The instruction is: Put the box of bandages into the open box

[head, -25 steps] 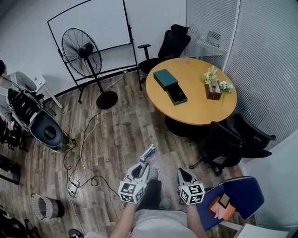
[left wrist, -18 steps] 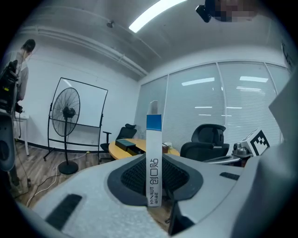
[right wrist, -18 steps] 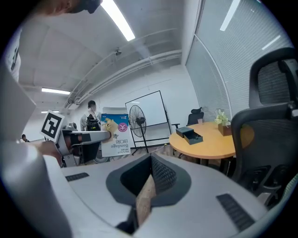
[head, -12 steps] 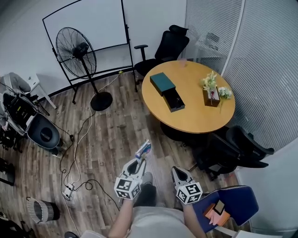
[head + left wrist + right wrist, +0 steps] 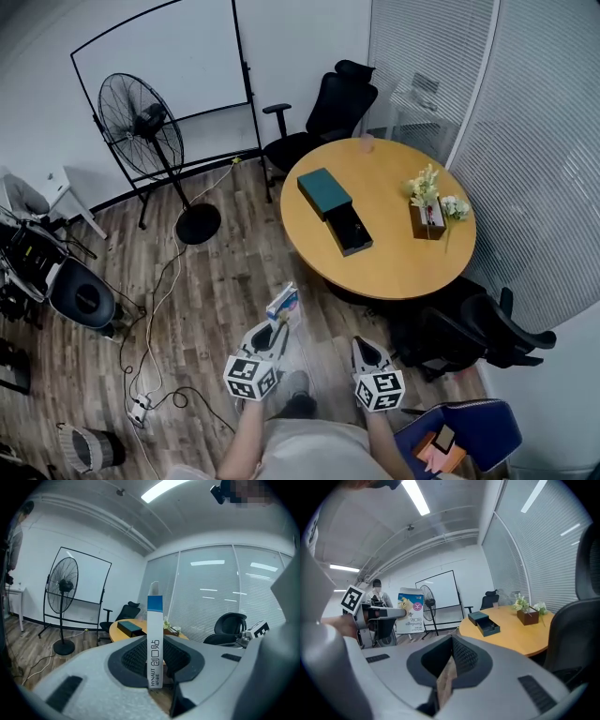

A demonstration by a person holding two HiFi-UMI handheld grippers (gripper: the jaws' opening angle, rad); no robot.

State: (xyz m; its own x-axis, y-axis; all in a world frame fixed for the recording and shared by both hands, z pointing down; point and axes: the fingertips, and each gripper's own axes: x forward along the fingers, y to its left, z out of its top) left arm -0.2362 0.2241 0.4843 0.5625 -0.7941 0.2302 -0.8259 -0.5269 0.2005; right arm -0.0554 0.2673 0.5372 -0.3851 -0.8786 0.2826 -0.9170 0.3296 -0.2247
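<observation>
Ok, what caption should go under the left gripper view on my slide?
Left tool clamps the bandage box upright, facing the round table.

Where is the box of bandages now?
The box of bandages is lower centre-left in the head view, clamped in the jaws of the left gripper above the floor, short of the round table bearing the open box.

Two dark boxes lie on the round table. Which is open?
The black box nearer the person, its hollow inside showing; the teal box beyond it shows only a flat top.
</observation>
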